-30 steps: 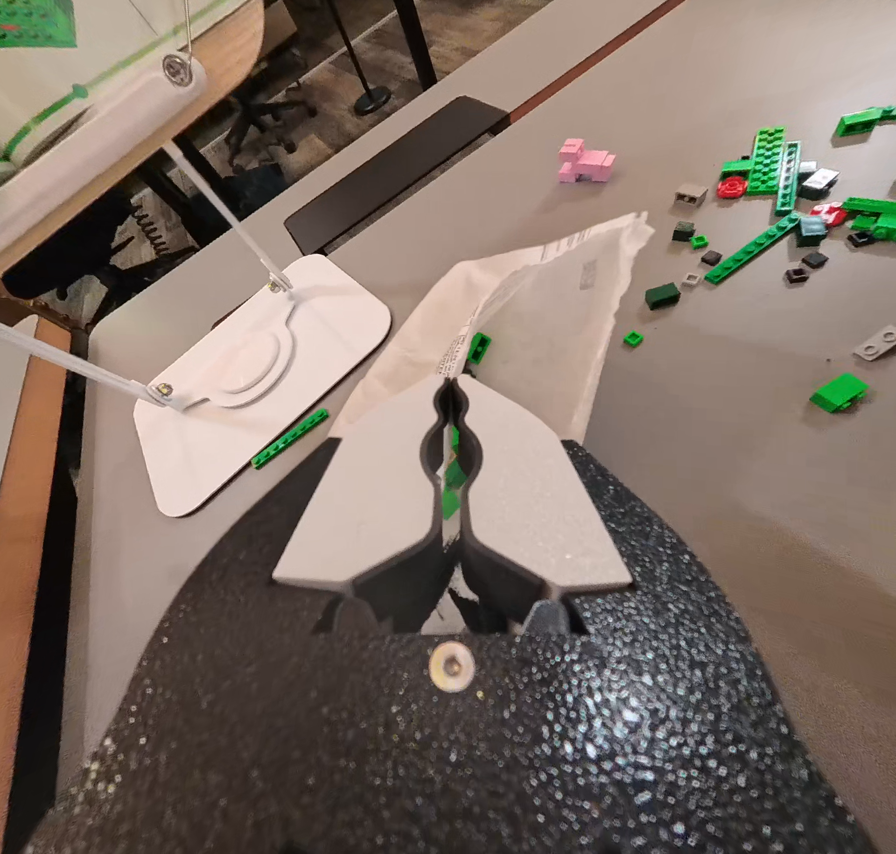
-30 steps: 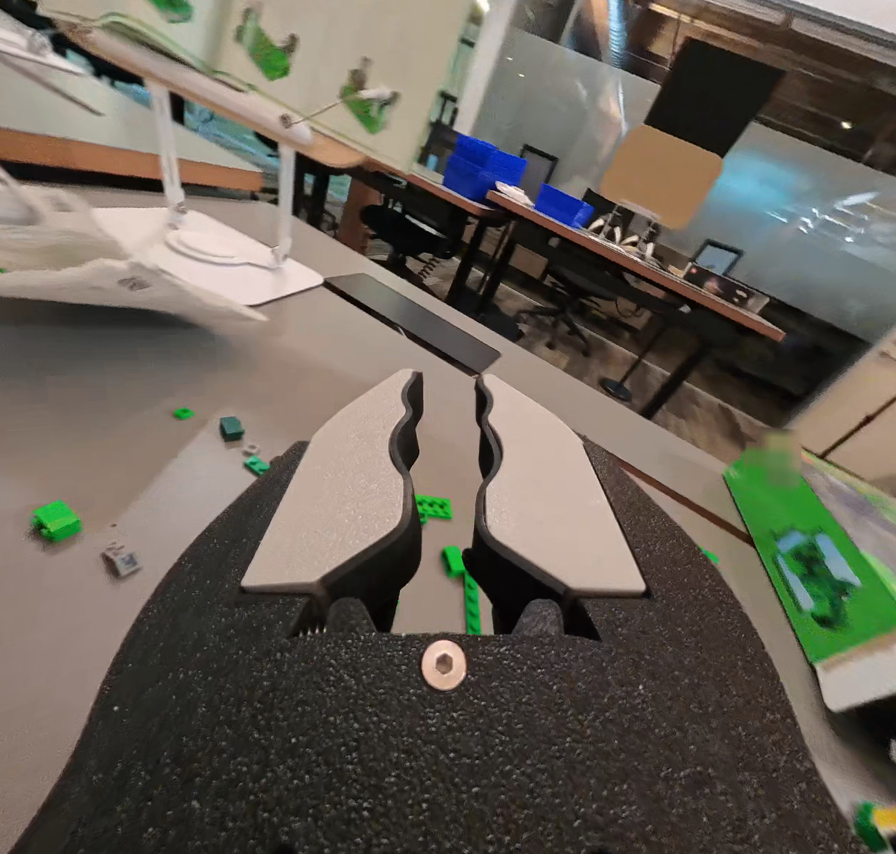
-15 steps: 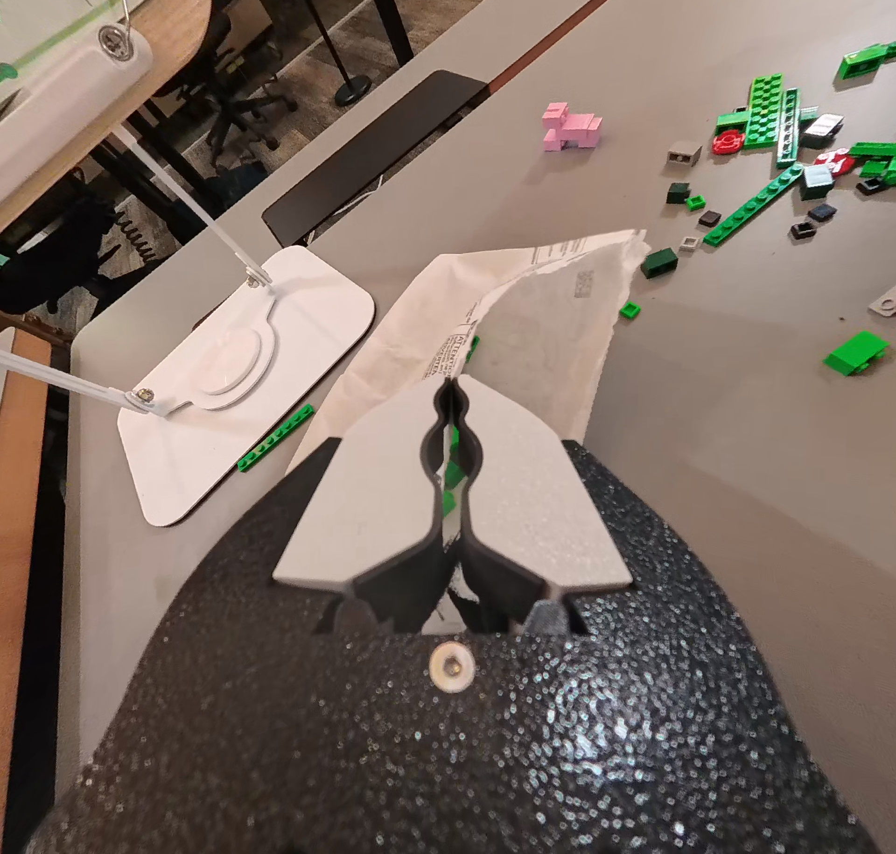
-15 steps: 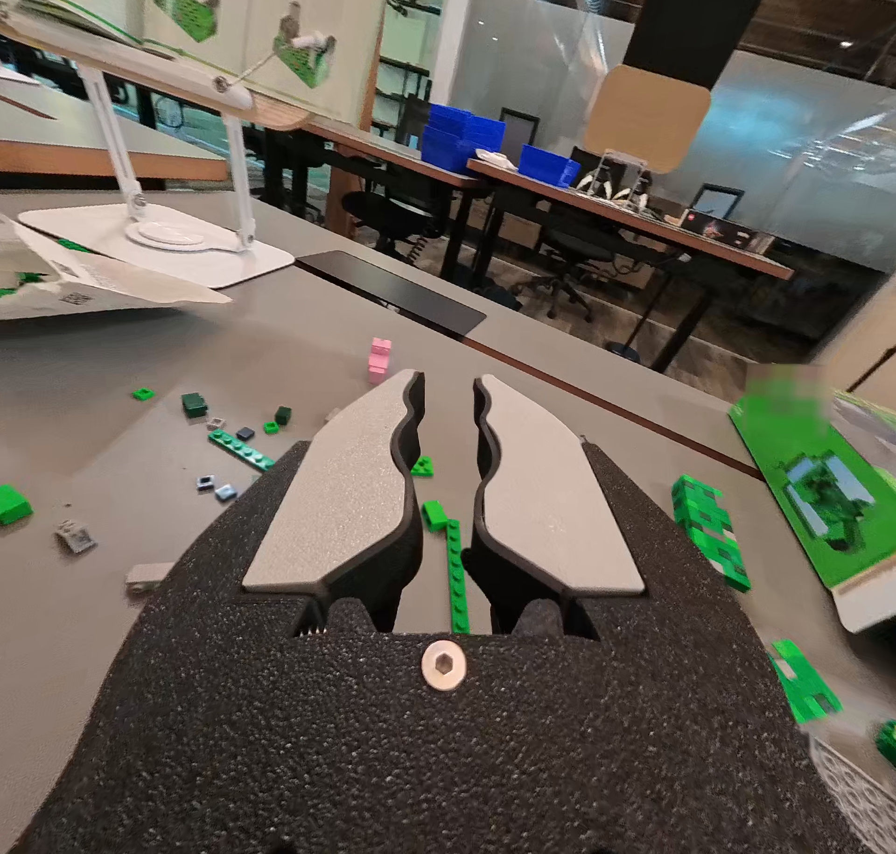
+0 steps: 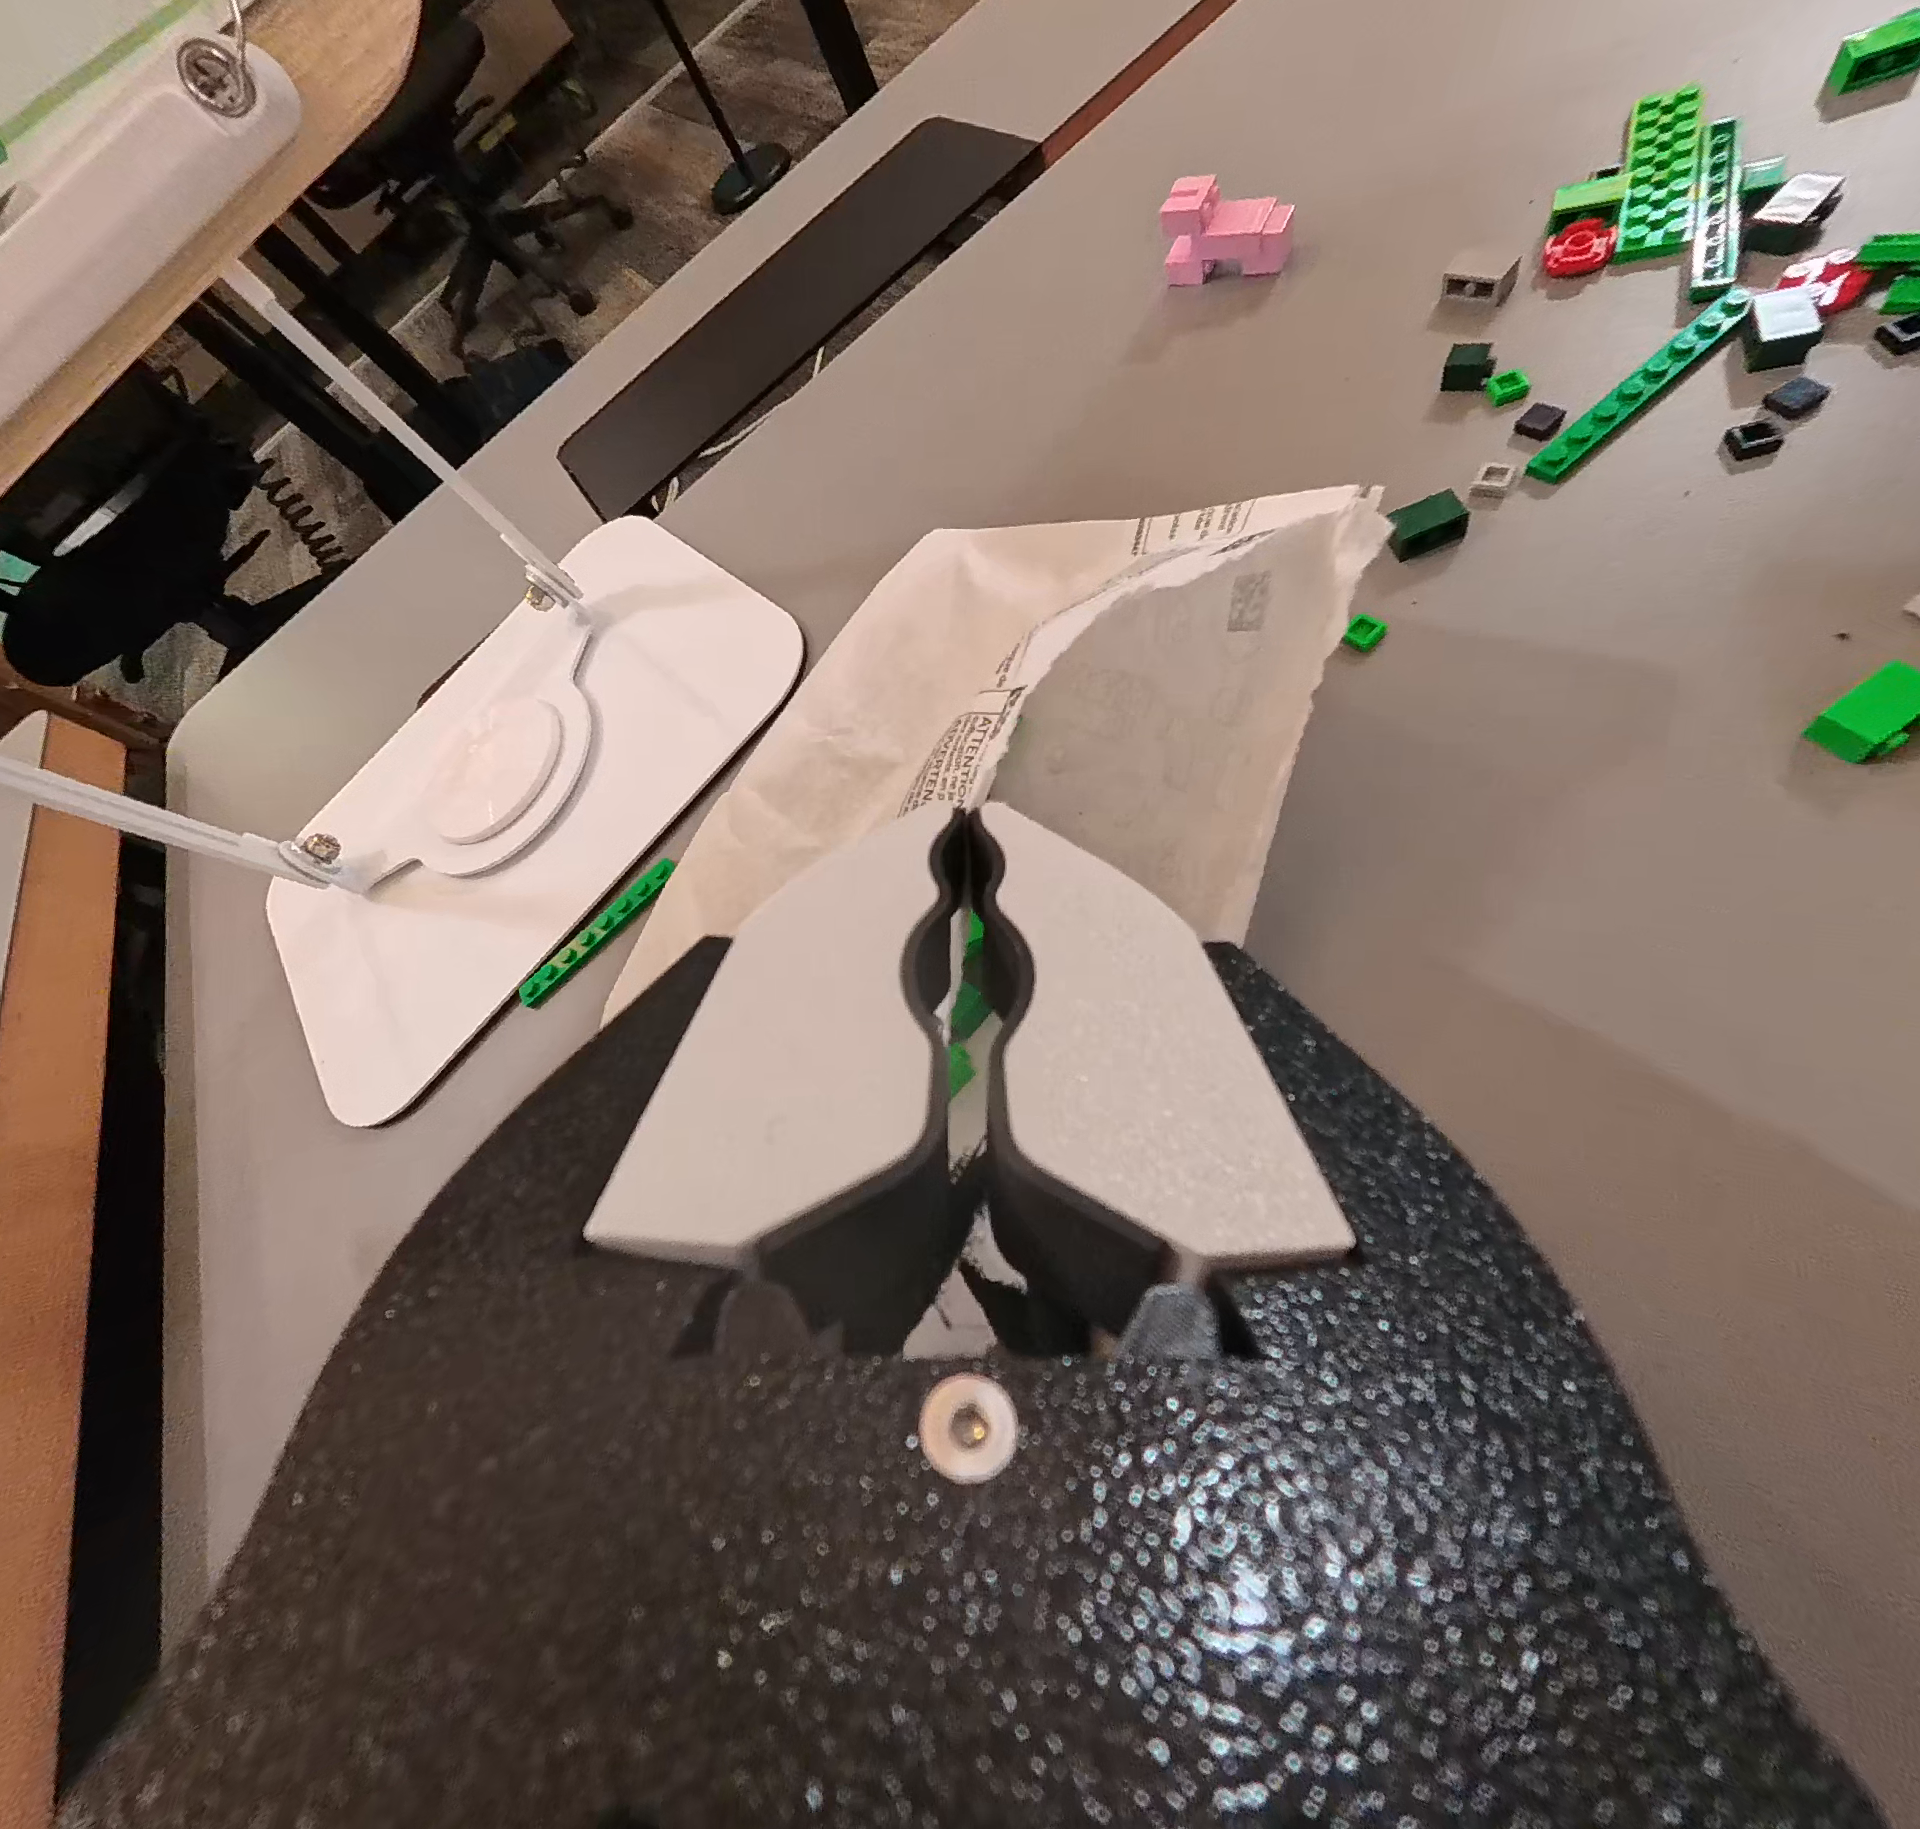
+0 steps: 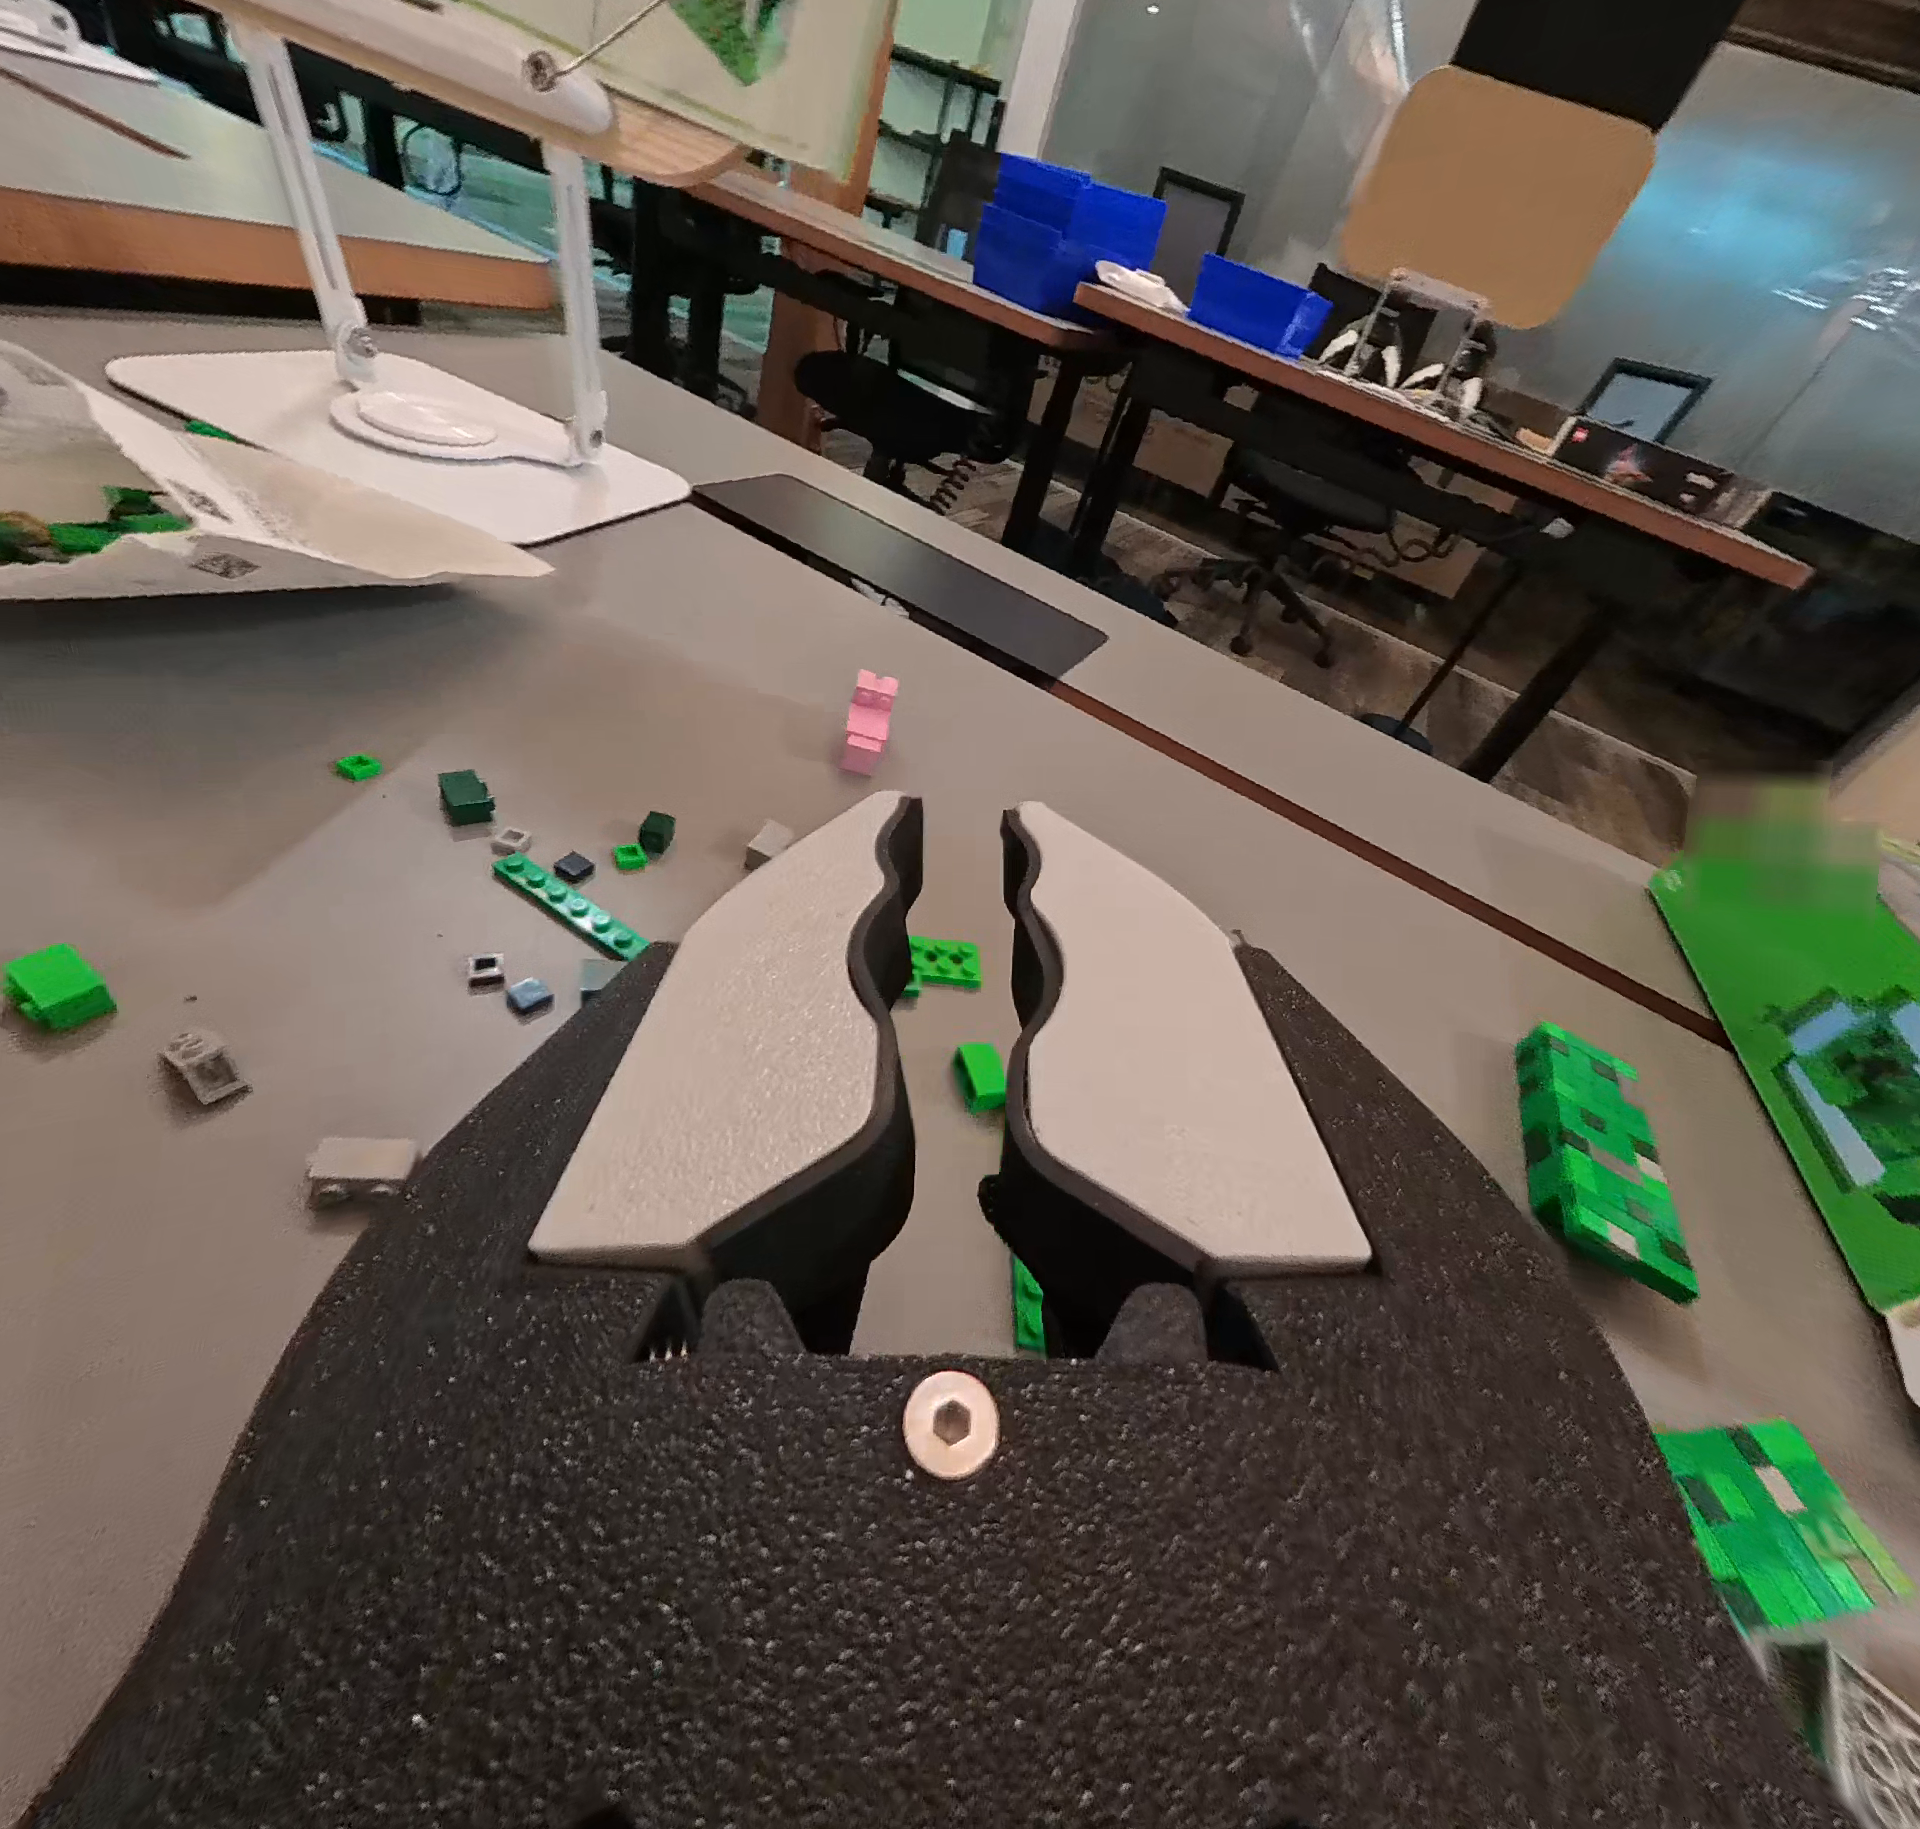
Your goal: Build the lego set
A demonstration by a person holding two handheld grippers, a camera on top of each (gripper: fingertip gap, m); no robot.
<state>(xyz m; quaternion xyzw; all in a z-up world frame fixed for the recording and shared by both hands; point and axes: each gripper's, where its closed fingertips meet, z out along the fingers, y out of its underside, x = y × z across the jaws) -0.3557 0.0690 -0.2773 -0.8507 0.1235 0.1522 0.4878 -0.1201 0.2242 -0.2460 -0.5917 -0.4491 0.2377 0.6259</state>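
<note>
Over at nine o'clock in the left wrist view sat the flat white stand base (image 5: pixel 499 803) with a thin green studded strip (image 5: pixel 597 932) just beside its edge, and right at centre the left gripper (image 5: pixel 968 829) was clamped tight on the torn white paper parts bag (image 5: pixel 1132 699), jaws pinched together on the ripped rim, green pieces glimpsed inside through the gap. That bag looked light, floppy and crinkly, likely to sag or tear further, so a hold near the rim with the mouth tipped toward the grey tabletop (image 5: pixel 1507 1052) seemed the safe way to empty it. Out toward two o'clock lay the loose bricks: a small pink blocky pig figure (image 5: pixel 1226 241), a long bright-green studded plate (image 5: pixel 1642 382), a chunky green slope piece (image 5: pixel 1870 714). Those were hard, light and smooth, prone to skid on the table, best nipped across their short sides. Swinging to the right wrist view, the right gripper (image 6: pixel 961 823) hung empty over the scatter, jaws parted a little, a small green plate (image 6: pixel 943 960) and a green sloped brick (image 6: pixel 980 1075) showing between them. At three o'clock rested a built green patterned block (image 6: pixel 1595 1161), beside the green printed box (image 6: pixel 1808 1062).
</note>
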